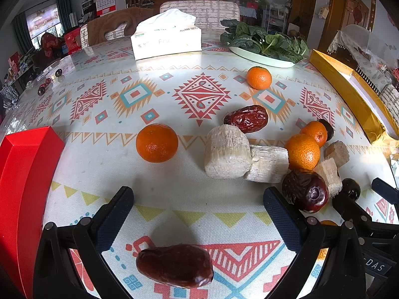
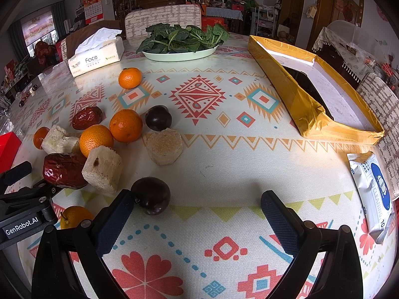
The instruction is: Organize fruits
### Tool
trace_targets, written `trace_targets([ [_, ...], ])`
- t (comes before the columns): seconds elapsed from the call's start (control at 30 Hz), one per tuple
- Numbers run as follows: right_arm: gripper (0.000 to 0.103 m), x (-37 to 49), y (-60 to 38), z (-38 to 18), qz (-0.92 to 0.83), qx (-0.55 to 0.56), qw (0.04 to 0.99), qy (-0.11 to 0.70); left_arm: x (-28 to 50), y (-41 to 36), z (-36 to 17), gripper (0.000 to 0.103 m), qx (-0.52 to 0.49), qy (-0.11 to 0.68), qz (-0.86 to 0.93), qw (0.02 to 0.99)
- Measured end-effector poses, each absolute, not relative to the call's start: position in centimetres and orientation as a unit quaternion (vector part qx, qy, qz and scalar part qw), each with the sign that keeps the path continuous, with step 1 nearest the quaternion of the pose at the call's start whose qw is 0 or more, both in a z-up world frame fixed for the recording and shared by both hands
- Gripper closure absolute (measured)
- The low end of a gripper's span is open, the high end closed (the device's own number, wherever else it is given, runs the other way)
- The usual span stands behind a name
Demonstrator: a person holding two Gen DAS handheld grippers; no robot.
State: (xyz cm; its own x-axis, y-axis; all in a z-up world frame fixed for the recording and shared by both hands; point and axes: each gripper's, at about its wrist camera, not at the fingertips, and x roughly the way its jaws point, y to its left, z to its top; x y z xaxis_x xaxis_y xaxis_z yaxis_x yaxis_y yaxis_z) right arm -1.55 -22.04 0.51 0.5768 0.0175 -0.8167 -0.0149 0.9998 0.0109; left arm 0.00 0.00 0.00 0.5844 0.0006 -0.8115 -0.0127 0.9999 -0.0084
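A small orange fruit lies half hidden behind the left gripper's body in the right wrist view, and the red box is cut off by the frame edge, so its inside cannot be seen. The gold tray shows only part of its floor; what the dark patch inside it is cannot be made out. On the patterned counter, the near red date lies between the fingers of the left gripper, which stand spread wide and touch nothing; its long axis runs across the view, its narrower end towards the right. Beyond that date stand a tangerine and two pale sugarcane chunks, lying side by side and touching, with another red date just behind them. The right gripper also has its fingers spread and empty, the left one just beside a dark round fruit.
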Motion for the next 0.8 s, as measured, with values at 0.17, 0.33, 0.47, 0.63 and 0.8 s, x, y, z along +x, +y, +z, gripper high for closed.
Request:
trace_targets([
  [0.17,0.000,-1.54,-22.05,0.51,0.009,0.001,0.888,0.460,0.00,0.00,0.00,0.000,-0.007,0.456,0.004,0.890],
  [0.33,0.000,-1.54,-22.05,0.51,0.009,0.001,0.888,0.460,0.00,0.00,0.00,0.000,-0.007,0.456,0.004,0.890],
  [0.47,0.000,-1.53,-22.05,0.51,0.009,0.001,0.888,0.460,0.00,0.00,0.00,0.000,-0.007,0.456,0.004,0.890],
  [0.63,0.000,-1.53,-22.07,0.53,0.009,0.001,0.888,0.460,0.00,0.00,0.00,0.000,-0.007,0.456,0.004,0.890],
  [0.8,0.000,-1.53,-22.07,0.54,0.009,0.001,0.888,0.460,0.25,-0.08,0.01,0.000,-0.007,0.467,0.004,0.884],
])
